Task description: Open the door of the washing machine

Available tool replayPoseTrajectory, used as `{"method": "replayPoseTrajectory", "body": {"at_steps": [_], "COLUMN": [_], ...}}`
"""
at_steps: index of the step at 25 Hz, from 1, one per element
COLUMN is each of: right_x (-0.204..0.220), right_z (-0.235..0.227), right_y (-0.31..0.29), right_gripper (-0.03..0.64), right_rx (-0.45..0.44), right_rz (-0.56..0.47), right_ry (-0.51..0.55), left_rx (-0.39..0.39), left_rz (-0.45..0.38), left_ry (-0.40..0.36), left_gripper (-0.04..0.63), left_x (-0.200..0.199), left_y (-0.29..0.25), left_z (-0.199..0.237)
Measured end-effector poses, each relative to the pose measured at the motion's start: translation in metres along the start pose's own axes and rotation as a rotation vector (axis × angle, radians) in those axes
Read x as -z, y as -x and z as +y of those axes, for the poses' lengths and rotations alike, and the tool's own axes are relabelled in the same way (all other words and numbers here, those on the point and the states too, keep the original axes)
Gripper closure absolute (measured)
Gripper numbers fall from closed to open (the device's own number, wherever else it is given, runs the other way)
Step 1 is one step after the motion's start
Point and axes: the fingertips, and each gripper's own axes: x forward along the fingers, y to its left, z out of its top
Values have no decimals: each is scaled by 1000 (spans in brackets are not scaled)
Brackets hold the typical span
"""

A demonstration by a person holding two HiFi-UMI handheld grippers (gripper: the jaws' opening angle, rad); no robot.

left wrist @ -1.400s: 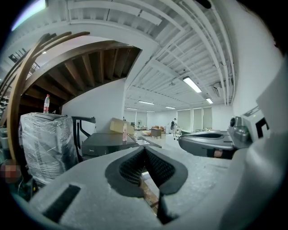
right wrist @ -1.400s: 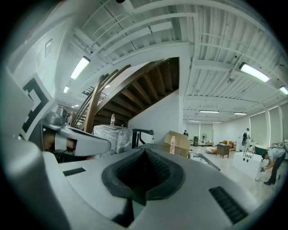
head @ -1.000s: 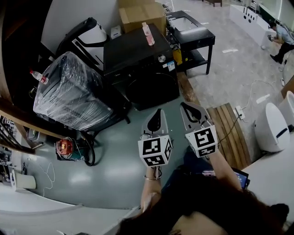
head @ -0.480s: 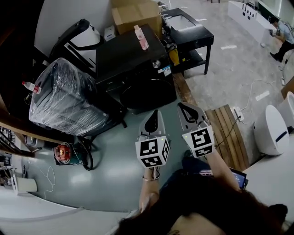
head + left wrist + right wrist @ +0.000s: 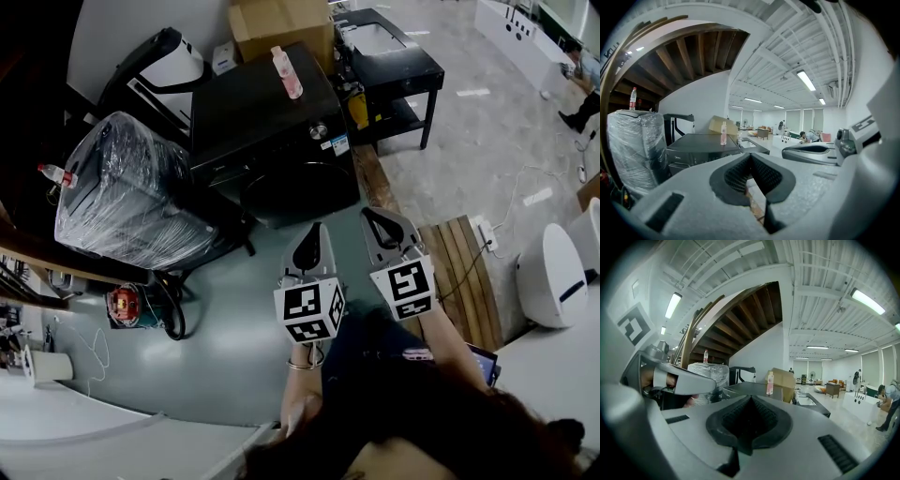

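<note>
Our left gripper [image 5: 319, 228] and right gripper [image 5: 371, 215] sit mid-frame, jaws pressed together, empty. Above them, the washing machine [image 5: 262, 108] door [image 5: 302, 190] is shut.

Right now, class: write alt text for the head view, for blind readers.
The left gripper and right gripper, shut and empty, point toward a black washing machine, door closed; a pink bottle stands on top.

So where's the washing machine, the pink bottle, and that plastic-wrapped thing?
washing machine [image 5: 298, 192]: head view, on its round front door.
pink bottle [image 5: 288, 75]: head view, middle of its body.
plastic-wrapped appliance [image 5: 122, 183]: head view, on the wrapped top.
</note>
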Motion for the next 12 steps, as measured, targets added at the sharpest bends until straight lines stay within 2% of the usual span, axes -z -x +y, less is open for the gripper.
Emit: {"method": "replayPoseTrajectory", "body": {"at_steps": [12], "right_x": [11], "right_z": [-27], "right_y": [-73], "right_gripper": [617], "right_rx": [17], "right_rz": [40], "right_ry": [-14], "left_rx": [41], "left_rz": [29], "left_ry": [-11], "left_gripper": [583], "left_x": [-4], "left_y": [-74], "left_z": [33]}}
